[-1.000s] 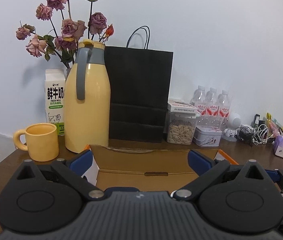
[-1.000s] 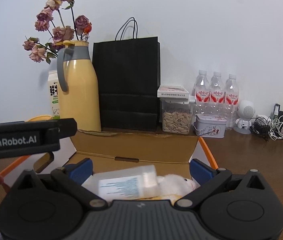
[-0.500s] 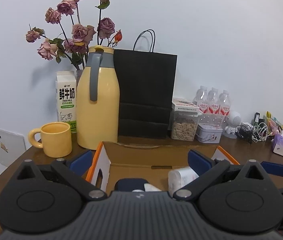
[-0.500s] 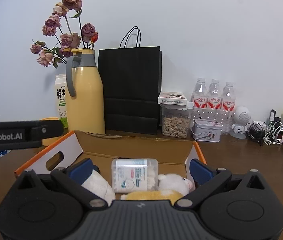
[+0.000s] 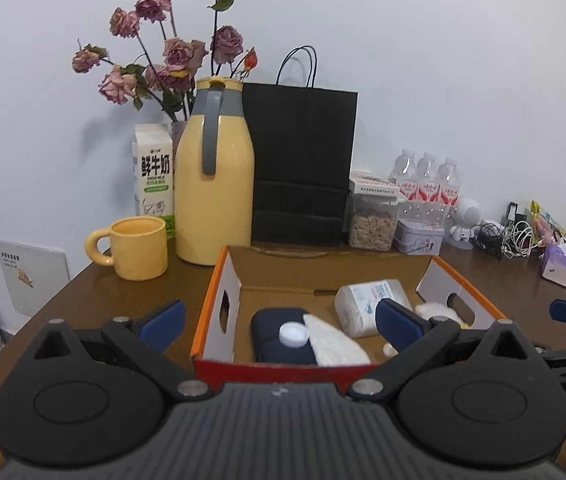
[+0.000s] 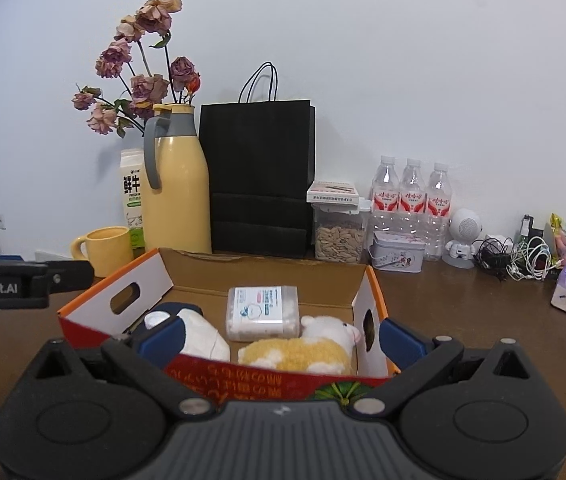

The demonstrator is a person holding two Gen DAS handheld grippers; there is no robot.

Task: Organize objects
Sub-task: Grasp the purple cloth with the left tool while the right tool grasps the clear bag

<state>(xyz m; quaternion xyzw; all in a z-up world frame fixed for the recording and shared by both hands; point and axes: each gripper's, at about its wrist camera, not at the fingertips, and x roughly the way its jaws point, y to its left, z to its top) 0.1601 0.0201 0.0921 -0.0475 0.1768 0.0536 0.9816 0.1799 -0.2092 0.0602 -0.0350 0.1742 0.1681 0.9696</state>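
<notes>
Pulled back and raised since a second ago: more of the open cardboard box (image 5: pixel 219 284) in both views, its red front wall now showing. Sits on the brown worktop (image 5: pixel 83 300), in front of the yellow jug (image 5: pixel 214 184) and black paper bag (image 5: pixel 303 168).

Left tongs (image 5: pixel 279 320) spread wide, empty, blue tips hanging either side of the box's near left part. Right tongs (image 6: pixel 279 340) likewise wide open, holding nothing, left tip over the box interior, right tip just outside the right wall.

Inside the box: dark blue pouch (image 5: pixel 279 332) at the left with a small white cap (image 5: pixel 293 335) on it, white tissue pack (image 5: pixel 335 344) just beside, clear tub of cotton swabs (image 6: pixel 263 312) lying toward the back, yellow-and-white plush toy (image 6: pixel 299 354) at the near right. A second ago the left view showed only bare cardboard; contents now in plain sight.

Yellow mug (image 5: pixel 137 248) and milk carton (image 5: pixel 154 180) left of the jug, apart from the box.
</notes>
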